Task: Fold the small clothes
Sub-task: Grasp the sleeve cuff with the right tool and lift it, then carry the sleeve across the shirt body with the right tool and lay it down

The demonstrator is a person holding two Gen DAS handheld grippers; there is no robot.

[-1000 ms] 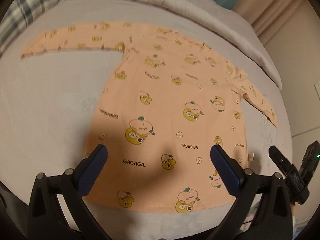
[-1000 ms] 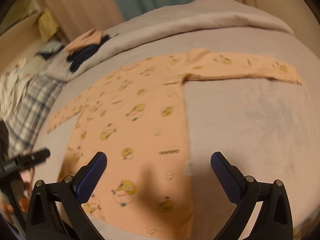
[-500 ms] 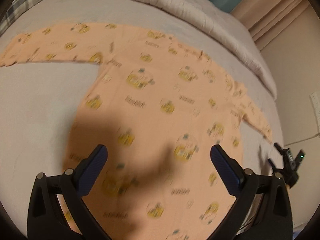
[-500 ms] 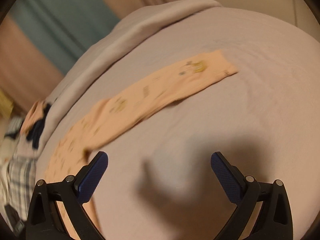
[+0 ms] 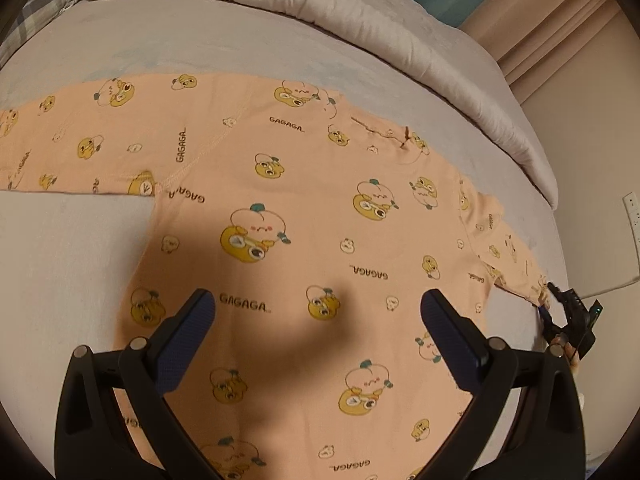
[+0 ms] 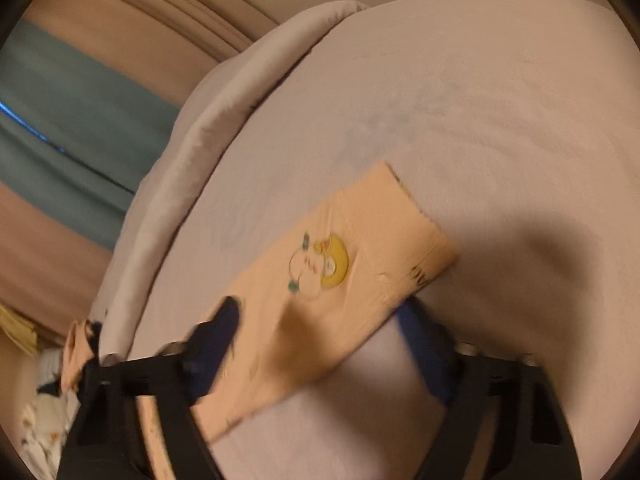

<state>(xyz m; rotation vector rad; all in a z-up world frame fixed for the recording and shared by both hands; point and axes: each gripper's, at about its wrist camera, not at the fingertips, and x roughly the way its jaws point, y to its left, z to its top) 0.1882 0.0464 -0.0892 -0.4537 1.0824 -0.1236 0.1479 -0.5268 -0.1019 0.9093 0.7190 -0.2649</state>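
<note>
shirt: soft, light, flat on bed | right gripper closing around sleeve cuff | left gripper wide, empty

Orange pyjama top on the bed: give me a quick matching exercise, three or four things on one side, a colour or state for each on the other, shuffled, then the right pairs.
Things:
1. pyjama top
2. curtain
3. left gripper
4. right gripper

States:
A. teal
B. jaws wide, nothing between them
C. spread flat, orange with cartoon print
D. jaws closing around the sleeve end

Pairs: 1-C, 2-A, 3-B, 4-D
</note>
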